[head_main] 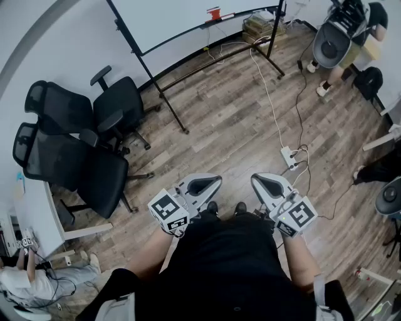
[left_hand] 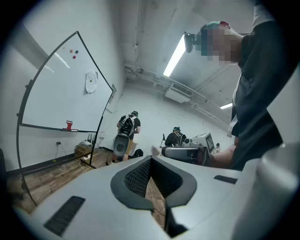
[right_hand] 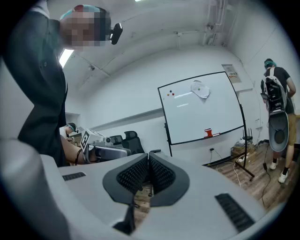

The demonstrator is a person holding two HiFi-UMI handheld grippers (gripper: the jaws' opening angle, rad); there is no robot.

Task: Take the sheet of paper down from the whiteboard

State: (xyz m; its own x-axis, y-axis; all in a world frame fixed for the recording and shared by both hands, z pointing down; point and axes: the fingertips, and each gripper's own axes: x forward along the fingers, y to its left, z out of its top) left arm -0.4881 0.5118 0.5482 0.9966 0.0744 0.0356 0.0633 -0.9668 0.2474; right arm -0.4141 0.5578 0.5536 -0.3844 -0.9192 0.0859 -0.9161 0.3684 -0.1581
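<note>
The whiteboard [head_main: 169,19] stands on a black wheeled frame at the far side of the room. A crumpled white sheet of paper [right_hand: 200,89] is stuck near the top of the whiteboard [right_hand: 201,110]; the left gripper view also shows the paper [left_hand: 91,82]. A red eraser [head_main: 214,12] sits on the board's tray. My left gripper [head_main: 216,180] and right gripper [head_main: 255,178] are held level, side by side, close to my body and far from the board. Both are shut with nothing between the jaws, as the left gripper [left_hand: 151,161] and right gripper [right_hand: 148,157] show in their own views.
Black office chairs [head_main: 75,144] crowd the left wall. A power strip [head_main: 289,157] and cables lie on the wood floor ahead to the right. A person with a backpack [head_main: 341,37] stands at the far right, near cardboard boxes [head_main: 260,25]. Another person [head_main: 31,276] sits low on the left.
</note>
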